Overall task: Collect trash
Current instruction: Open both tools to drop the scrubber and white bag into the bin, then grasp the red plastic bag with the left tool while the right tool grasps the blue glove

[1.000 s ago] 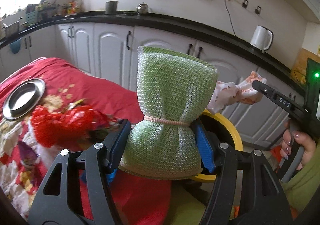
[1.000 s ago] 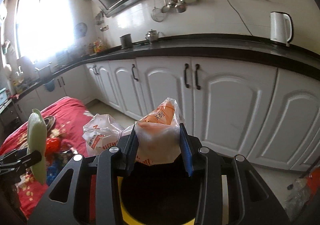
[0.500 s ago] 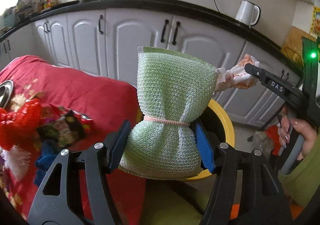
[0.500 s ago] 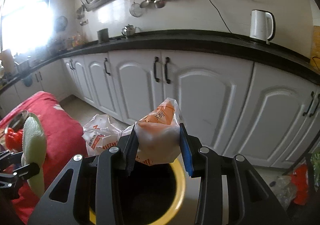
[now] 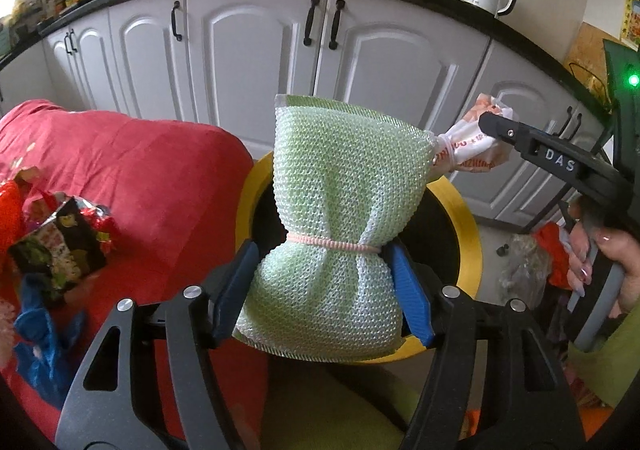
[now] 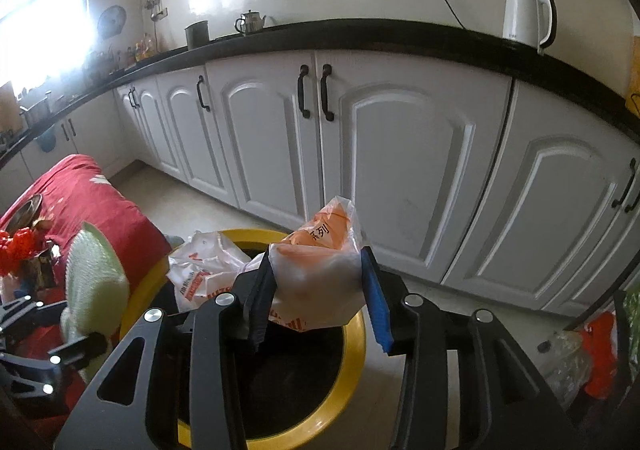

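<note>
In the left wrist view the left gripper (image 5: 326,286) has the green mesh scrubber (image 5: 340,221), cinched at its waist by a pink band, between its blue pads; the jaws have just been opening, and a sliver of gap seems to show beside the pad at 9 o'clock, though the fisheye makes it hard to tell whether the pads press at all. Directly behind the scrubber sits the yellow-rimmed bin (image 5: 468,234), its dark mouth open beneath both loads. In the right wrist view the right gripper (image 6: 316,294) carries the orange-and-white plastic bag (image 6: 320,270); its jaws have just been opening too, the pad at 3 o'clock stands clear of the plastic, and the bag leans on the pad at 9 o'clock, its loose tail draping toward 9 o'clock across the bin rim (image 6: 356,338). In my judgement this is the drop. The tail could catch on the rim and tip the bag onto the floor, and the springy scrubber could snag on a ribbed pad or bounce off the rim. Further off at 9 o'clock, the red cloth (image 5: 140,169) holds more wrappers (image 5: 56,250); beyond stand the white cabinets (image 6: 400,153).
</note>
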`<state>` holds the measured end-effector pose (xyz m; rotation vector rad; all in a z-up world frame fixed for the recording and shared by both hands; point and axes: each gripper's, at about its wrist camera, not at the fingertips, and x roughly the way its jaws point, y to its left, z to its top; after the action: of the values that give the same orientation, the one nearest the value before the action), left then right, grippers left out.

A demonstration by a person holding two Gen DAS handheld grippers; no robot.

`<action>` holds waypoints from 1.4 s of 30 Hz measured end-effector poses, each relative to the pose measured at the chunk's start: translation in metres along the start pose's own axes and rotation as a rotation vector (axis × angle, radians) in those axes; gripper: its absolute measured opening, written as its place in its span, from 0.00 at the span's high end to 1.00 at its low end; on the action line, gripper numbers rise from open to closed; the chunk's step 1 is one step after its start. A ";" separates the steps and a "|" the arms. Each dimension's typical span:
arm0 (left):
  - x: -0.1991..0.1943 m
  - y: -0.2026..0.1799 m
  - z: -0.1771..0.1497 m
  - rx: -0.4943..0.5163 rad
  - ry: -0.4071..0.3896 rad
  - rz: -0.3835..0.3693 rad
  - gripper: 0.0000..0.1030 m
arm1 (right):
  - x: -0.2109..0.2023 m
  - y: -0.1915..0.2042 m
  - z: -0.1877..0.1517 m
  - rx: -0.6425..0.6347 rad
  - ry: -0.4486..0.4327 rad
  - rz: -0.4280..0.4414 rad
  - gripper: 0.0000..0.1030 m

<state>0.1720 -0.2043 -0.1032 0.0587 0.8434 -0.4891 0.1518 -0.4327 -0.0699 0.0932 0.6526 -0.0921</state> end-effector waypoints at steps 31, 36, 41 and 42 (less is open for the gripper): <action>-0.090 0.065 0.004 -0.180 -0.227 0.158 0.11 | -0.052 0.074 0.018 -0.061 -0.086 0.227 0.40; -0.107 0.079 0.000 -0.209 -0.264 0.198 0.11 | -0.066 0.099 0.020 -0.102 -0.101 0.293 0.39; -0.123 0.096 -0.004 -0.240 -0.297 0.238 0.11 | -0.077 0.125 0.019 -0.134 -0.097 0.363 0.37; -0.126 0.099 -0.006 -0.243 -0.302 0.246 0.11 | -0.078 0.129 0.019 -0.139 -0.095 0.369 0.37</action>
<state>0.1406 -0.0661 -0.0291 -0.1315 0.5835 -0.1560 0.1166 -0.3030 -0.0002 0.0738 0.5358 0.3029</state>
